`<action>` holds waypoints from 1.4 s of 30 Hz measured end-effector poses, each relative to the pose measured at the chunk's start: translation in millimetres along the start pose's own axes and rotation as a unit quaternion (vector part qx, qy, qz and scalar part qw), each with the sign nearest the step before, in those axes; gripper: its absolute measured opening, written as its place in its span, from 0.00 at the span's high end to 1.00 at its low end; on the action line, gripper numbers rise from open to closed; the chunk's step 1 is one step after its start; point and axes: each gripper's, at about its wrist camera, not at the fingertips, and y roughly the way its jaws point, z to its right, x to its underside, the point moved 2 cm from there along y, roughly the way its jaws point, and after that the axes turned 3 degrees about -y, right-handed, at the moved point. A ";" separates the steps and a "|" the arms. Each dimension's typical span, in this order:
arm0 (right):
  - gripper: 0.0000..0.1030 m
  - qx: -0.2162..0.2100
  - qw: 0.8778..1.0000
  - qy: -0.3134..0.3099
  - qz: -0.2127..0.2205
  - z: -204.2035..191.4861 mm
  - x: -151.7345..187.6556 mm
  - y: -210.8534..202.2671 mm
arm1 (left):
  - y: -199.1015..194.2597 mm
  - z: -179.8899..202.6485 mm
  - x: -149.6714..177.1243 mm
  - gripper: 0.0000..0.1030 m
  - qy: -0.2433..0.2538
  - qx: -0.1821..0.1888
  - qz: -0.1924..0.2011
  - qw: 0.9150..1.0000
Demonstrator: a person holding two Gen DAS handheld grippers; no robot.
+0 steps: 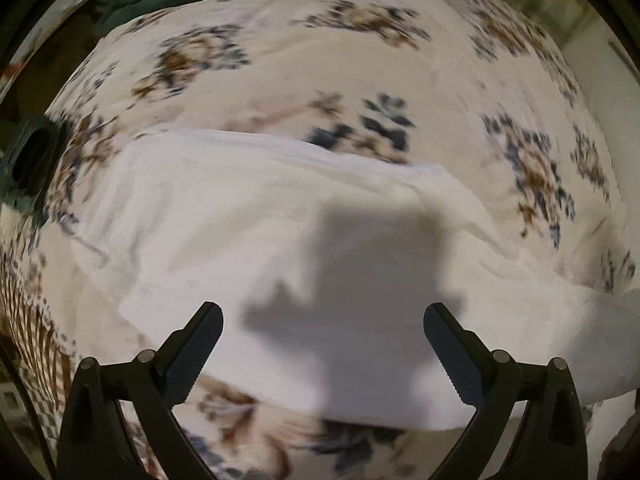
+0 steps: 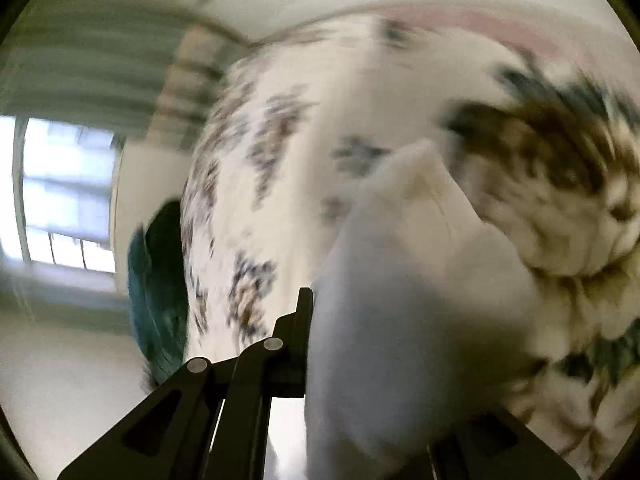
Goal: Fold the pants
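Operator: Currently, what is the status of each pair of tongs?

Technician: Left gripper [image 1: 323, 322] is released, jaws wide apart, poised above the white pants [image 1: 280, 216] spread on the floral bedspread [image 1: 360, 60] directly ahead of it. Right gripper [image 2: 316, 320] is clenched on a fold of the pants, probably carrying that end over for folding.

Operator: Any labels or writing?

Technician: None legible; both views are blurred

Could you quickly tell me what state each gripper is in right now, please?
Left gripper: open, holding nothing, above the white pants.
Right gripper: shut on the white pants.
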 end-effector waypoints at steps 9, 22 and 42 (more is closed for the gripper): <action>0.93 0.061 0.957 -0.274 -0.077 -225.4 161.1 94.9 | -28.4 -119.6 -6.8 0.00 -0.055 -0.001 0.001 0.998; 0.88 0.139 0.817 -0.514 -0.223 -245.9 447.3 234.7 | -22.9 -192.9 -8.8 0.00 -0.092 -0.006 -0.003 0.996; 0.11 0.050 0.954 -0.137 -0.263 -110.8 266.1 115.7 | 102.0 -46.4 -24.8 0.24 0.013 0.096 -0.212 0.973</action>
